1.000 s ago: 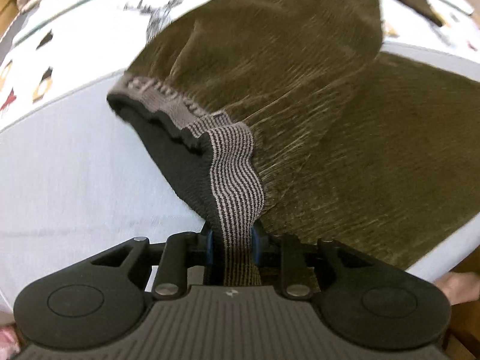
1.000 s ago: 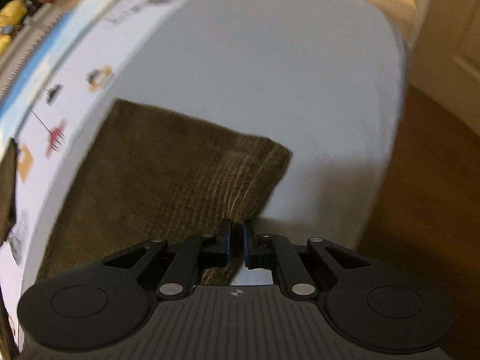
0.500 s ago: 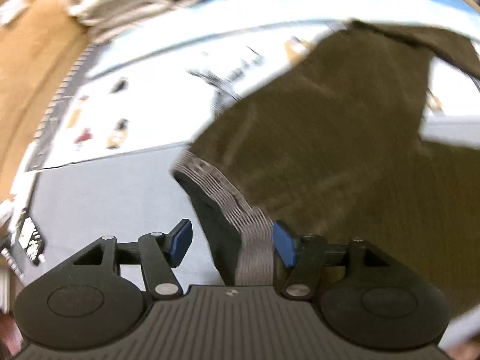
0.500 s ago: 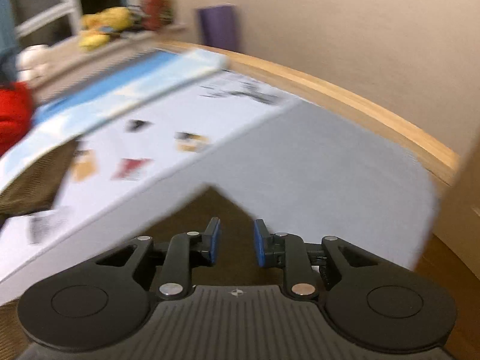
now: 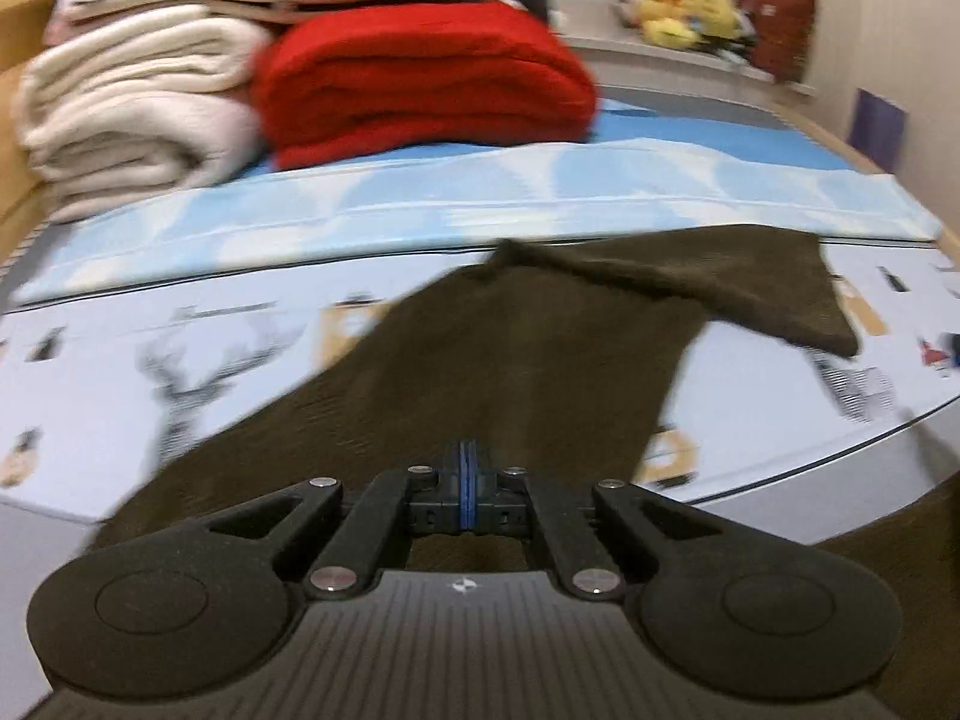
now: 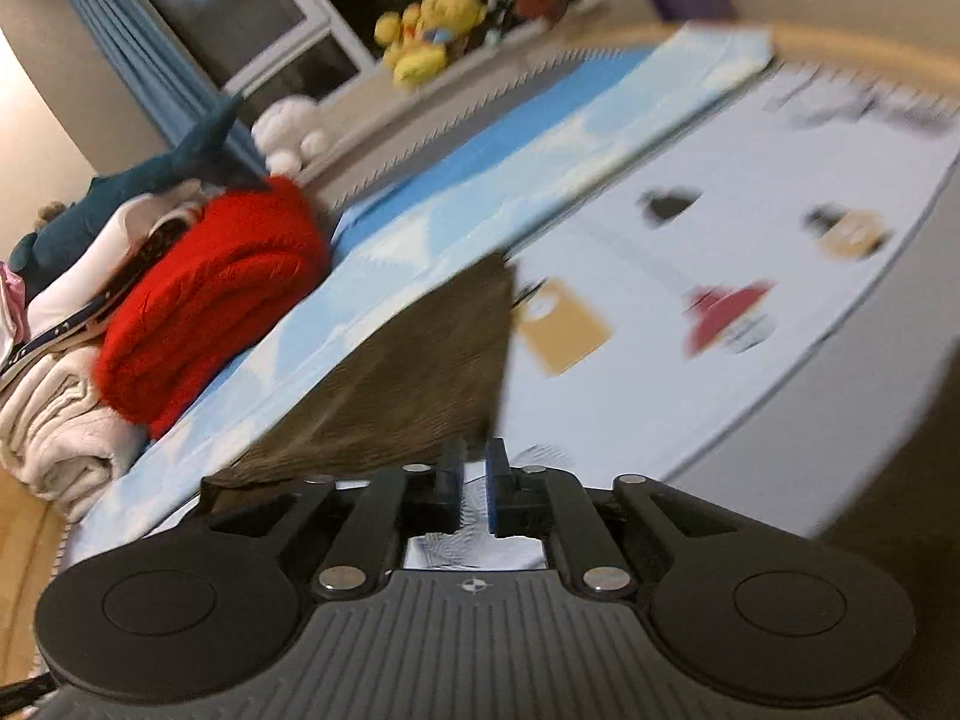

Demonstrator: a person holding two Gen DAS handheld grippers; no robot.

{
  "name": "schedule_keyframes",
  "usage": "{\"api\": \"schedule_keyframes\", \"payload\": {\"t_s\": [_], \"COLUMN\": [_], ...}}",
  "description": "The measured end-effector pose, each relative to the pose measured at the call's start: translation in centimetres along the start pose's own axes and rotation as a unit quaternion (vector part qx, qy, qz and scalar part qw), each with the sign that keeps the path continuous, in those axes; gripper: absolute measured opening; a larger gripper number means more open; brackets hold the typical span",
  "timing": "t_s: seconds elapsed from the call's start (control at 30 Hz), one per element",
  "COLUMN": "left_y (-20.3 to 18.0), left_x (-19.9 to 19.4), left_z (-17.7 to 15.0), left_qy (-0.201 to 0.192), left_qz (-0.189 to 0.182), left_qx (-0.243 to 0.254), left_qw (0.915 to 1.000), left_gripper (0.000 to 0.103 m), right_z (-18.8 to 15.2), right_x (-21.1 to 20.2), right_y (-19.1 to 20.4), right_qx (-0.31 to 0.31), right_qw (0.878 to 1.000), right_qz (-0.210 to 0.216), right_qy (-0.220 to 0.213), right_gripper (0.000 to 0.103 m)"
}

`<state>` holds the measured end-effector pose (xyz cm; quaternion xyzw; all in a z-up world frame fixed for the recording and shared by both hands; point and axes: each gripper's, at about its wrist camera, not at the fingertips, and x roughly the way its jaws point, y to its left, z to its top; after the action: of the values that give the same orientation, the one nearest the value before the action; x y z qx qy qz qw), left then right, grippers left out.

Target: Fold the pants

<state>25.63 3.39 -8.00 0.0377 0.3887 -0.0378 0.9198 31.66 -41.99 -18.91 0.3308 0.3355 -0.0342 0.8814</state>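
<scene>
Left wrist view: left tongs pressed together, empty, hiding the pants beneath; right tongs slightly parted, holding nothing; bed prints blurred

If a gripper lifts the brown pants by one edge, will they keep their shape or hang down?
The brown pants will probably droop: they lie limp on the bed with one corner flopped over. The ribbed fabric looks thick, so perhaps heavy for its size and not slippery.

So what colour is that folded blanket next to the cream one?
Bright red blanket, clearest in the left wrist view.
</scene>
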Motion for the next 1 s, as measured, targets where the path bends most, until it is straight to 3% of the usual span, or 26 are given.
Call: {"api": "schedule_keyframes", "payload": {"t_s": [0.03,0.07,0.17,0.27,0.3,0.33,0.4,0.43,0.47,0.5,0.53,0.57,0.67,0.77,0.83,0.87,0.93,1.0], "left_y": [-1.0,-2.1,-5.3,-7.9,-8.6,-9.3,-10.4,-10.6,-10.8,-10.8,-10.5,-10.5,-10.0,-9.1,-8.6,-8.4,-8.6,-9.3], "left_x": [1.3,2.8,7.0,10.7,11.8,12.9,15.1,15.8,16.8,17.5,17.7,18.0,17.2,15.2,14.0,13.3,12.1,11.1], "left_z": [0.1,0.3,0.8,0.9,0.9,0.8,0.6,0.5,0.4,0.3,0.4,0.6,1.3,2.1,2.3,2.2,1.3,-0.3], "left_qy": [0.000,-0.003,-0.002,0.005,0.007,0.011,0.017,0.018,0.022,0.030,0.034,0.033,0.018,-0.007,-0.021,-0.025,-0.031,0.001], "left_qz": [-0.006,-0.011,-0.029,-0.038,-0.035,-0.033,-0.031,-0.025,-0.019,-0.020,-0.027,-0.026,-0.020,-0.050,-0.094,-0.129,-0.201,-0.287], "left_qx": [0.002,0.005,0.009,0.025,0.036,0.048,0.067,0.070,0.073,0.075,0.076,0.077,0.086,0.095,0.110,0.124,0.173,0.226], "left_qw": [1.0000,0.9999,0.9995,0.9990,0.9987,0.9982,0.9972,0.9971,0.9969,0.9965,0.9961,0.9961,0.9959,0.9941,0.9892,0.9835,0.9637,0.9311], "left_gripper": [0.002,0.003,0.011,0.043,0.062,0.070,0.070,0.065,0.057,0.027,0.006,0.005,0.003,0.003,0.003,0.003,0.003,0.003], "right_z": [-0.2,-0.3,-0.7,-0.6,-0.6,-0.5,-0.1,0.0,0.0,0.2,0.4,0.6,2.9,8.6,12.8,14.5,18.0,20.3], "right_x": [1.6,3.2,7.5,10.9,11.5,12.0,13.1,13.4,13.6,14.0,14.3,14.3,12.3,7.0,2.7,1.1,-1.4,-1.6], "right_y": [0.2,0.3,-0.1,-1.2,-1.3,-1.2,-0.7,-0.4,0.0,0.3,0.6,0.6,1.2,3.3,5.5,6.3,7.7,8.0], "right_qx": [0.008,0.018,0.053,0.107,0.117,0.118,0.106,0.099,0.087,0.077,0.064,0.060,0.066,0.088,0.079,0.076,0.074,0.059], "right_qw": [1.000,1.000,0.998,0.994,0.993,0.993,0.994,0.995,0.996,0.997,0.997,0.998,0.998,0.991,0.985,0.983,0.976,0.971], "right_qz": [-0.005,-0.010,-0.023,-0.021,-0.016,-0.010,-0.012,-0.011,-0.013,-0.019,-0.031,-0.031,-0.013,0.032,0.033,0.026,-0.008,-0.068], "right_qy": [0.006,0.009,0.026,0.031,0.027,0.018,0.012,0.010,0.008,0.009,0.016,0.015,-0.015,-0.090,-0.147,-0.166,-0.204,-0.220], "right_gripper": [0.042,0.049,0.049,0.049,0.049,0.050,0.050,0.050,0.041,0.029,0.015,0.009,0.006,0.005,0.005,0.004,0.003,0.004]}}
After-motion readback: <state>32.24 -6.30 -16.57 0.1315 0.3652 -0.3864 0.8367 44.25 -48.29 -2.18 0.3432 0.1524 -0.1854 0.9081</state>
